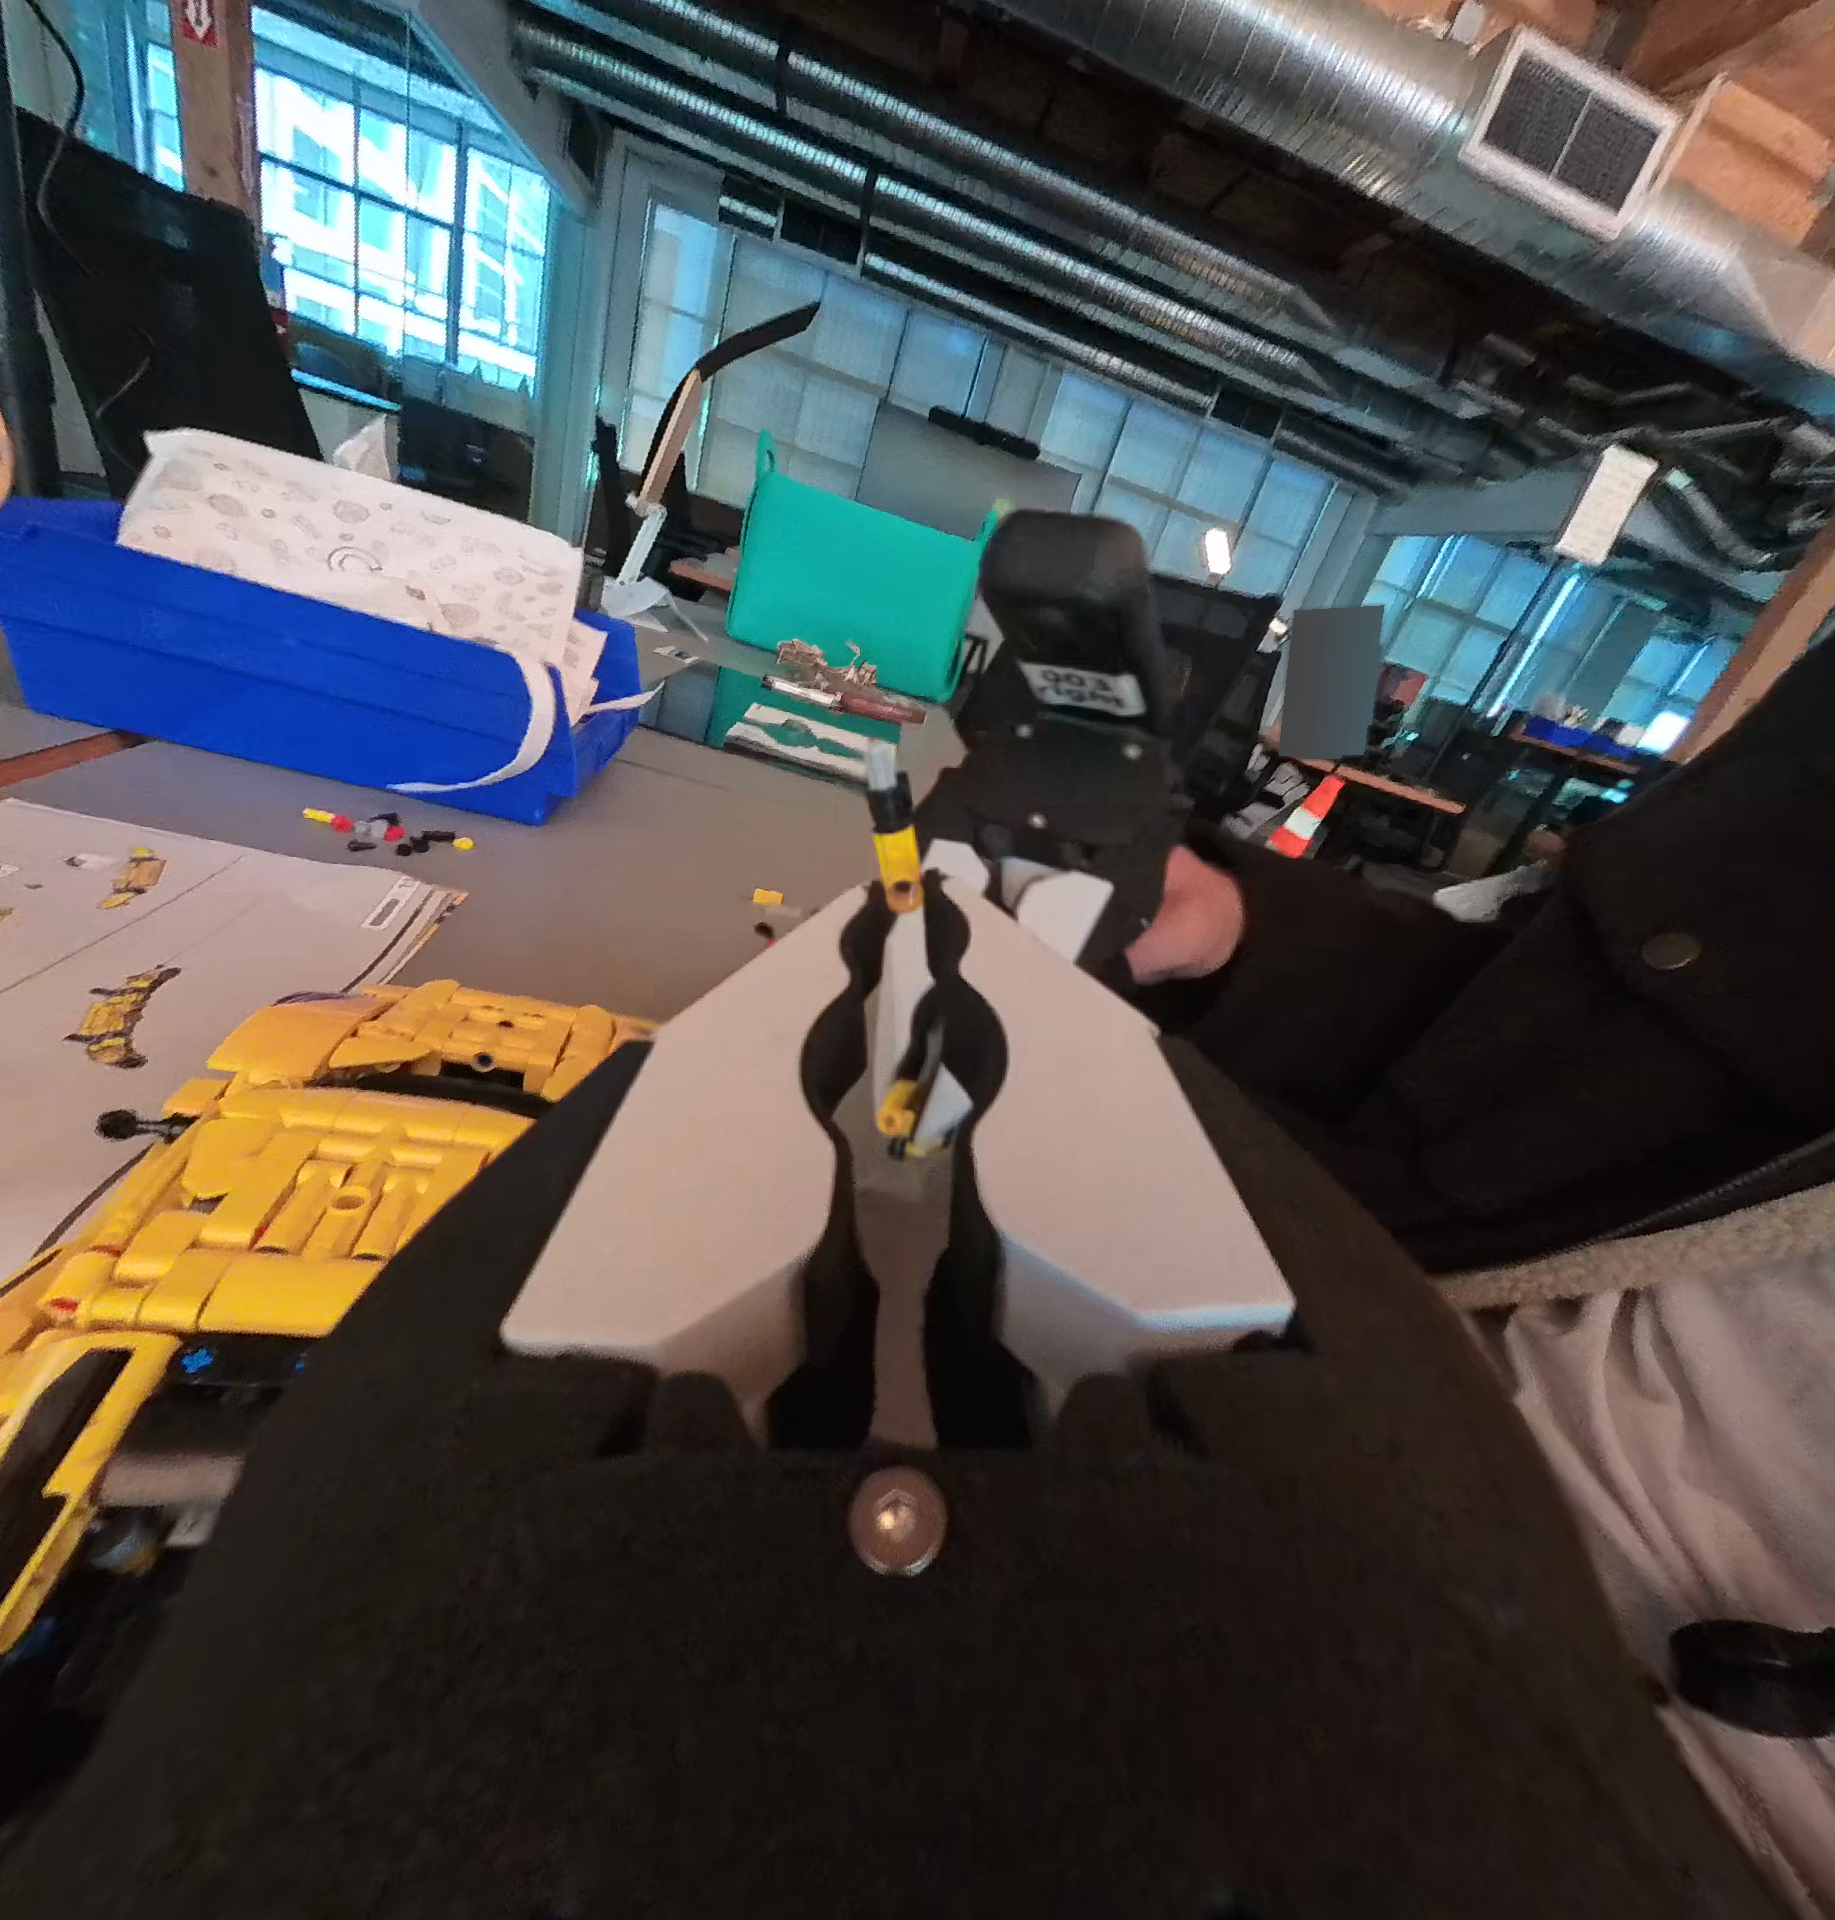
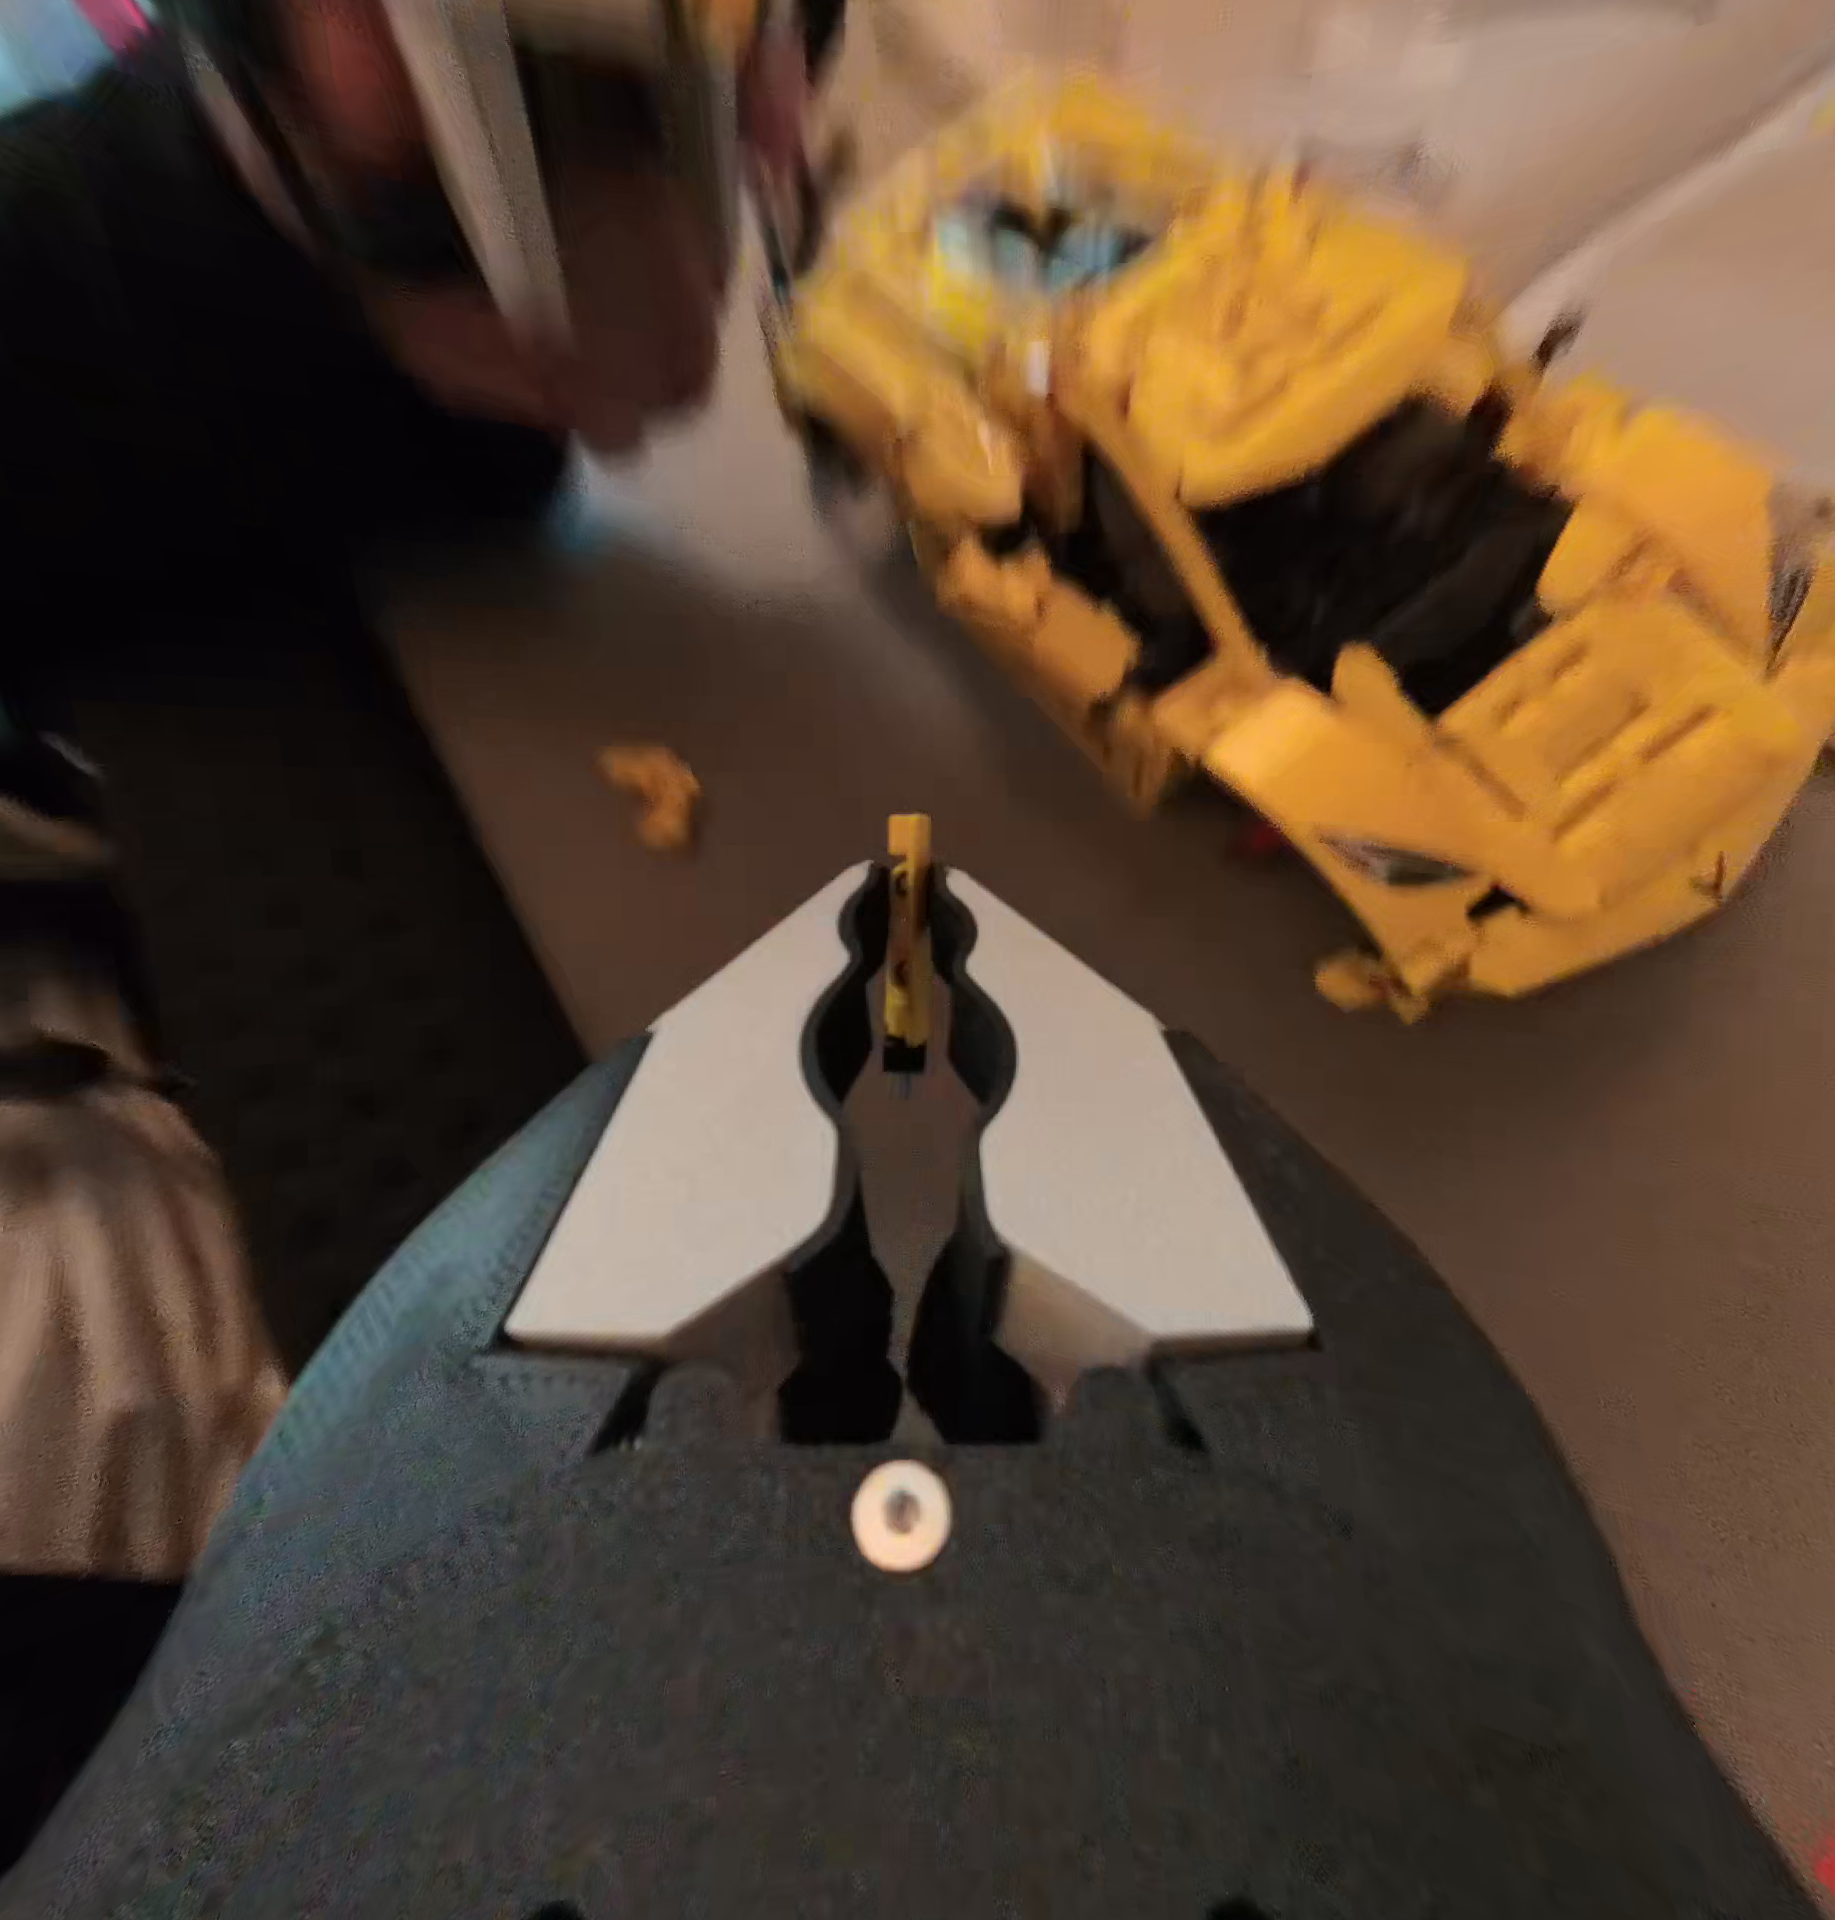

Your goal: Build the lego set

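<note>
Most of the yellow car (image 2: 1339,582) looks built on the bench (image 2: 788,665) — we've both fingers pinched on small yellow pcs, left gripper (image 1: 900,896) & right gripper (image 2: 908,868), loose bits (image 1: 393,829) left.

Car model (image 1: 300,1174) on instruction sheet (image 1: 165,935); bin (image 1: 269,665) behind.

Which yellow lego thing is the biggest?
The yellow car. It's a big built model; the other yellow pieces are tiny, like the one pinched in the right tongs.
</note>
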The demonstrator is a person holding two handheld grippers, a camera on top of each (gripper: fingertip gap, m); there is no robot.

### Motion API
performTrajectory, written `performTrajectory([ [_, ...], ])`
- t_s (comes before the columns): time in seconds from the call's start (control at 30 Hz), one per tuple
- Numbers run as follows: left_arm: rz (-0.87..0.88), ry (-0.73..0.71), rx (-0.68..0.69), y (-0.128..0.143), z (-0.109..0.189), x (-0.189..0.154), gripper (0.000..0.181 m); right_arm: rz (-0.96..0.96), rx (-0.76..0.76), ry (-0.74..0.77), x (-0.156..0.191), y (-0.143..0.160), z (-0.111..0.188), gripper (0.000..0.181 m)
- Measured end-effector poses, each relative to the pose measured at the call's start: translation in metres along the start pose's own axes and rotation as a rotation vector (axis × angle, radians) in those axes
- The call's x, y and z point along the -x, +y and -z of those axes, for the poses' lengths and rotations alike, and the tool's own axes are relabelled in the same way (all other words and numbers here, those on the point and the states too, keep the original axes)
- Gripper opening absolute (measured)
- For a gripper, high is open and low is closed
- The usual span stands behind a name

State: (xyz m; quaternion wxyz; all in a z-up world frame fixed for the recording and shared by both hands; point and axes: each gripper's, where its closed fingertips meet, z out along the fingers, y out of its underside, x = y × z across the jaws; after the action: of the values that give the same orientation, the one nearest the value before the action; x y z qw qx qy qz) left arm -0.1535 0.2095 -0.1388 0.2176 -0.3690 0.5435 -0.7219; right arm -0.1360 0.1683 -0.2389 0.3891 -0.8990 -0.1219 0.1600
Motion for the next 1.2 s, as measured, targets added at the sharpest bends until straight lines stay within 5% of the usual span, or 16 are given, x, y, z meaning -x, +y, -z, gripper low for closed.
performTrajectory([
  [0.13, 0.072, 0.079, -0.099, -0.016, 0.005, -0.011, 0.006, -0.23, -0.516, -0.321, 0.02, -0.077, 0.039, 0.007],
  [0.3, 0.112, 0.125, -0.142, -0.022, 0.007, -0.016, 0.006, -0.266, -0.752, -0.417, 0.034, -0.113, 0.05, 0.006],
  [1.2, 0.098, 0.107, -0.166, -0.027, 0.008, -0.016, 0.006, -0.261, -0.798, -0.314, 0.031, -0.128, 0.043, 0.007],
])
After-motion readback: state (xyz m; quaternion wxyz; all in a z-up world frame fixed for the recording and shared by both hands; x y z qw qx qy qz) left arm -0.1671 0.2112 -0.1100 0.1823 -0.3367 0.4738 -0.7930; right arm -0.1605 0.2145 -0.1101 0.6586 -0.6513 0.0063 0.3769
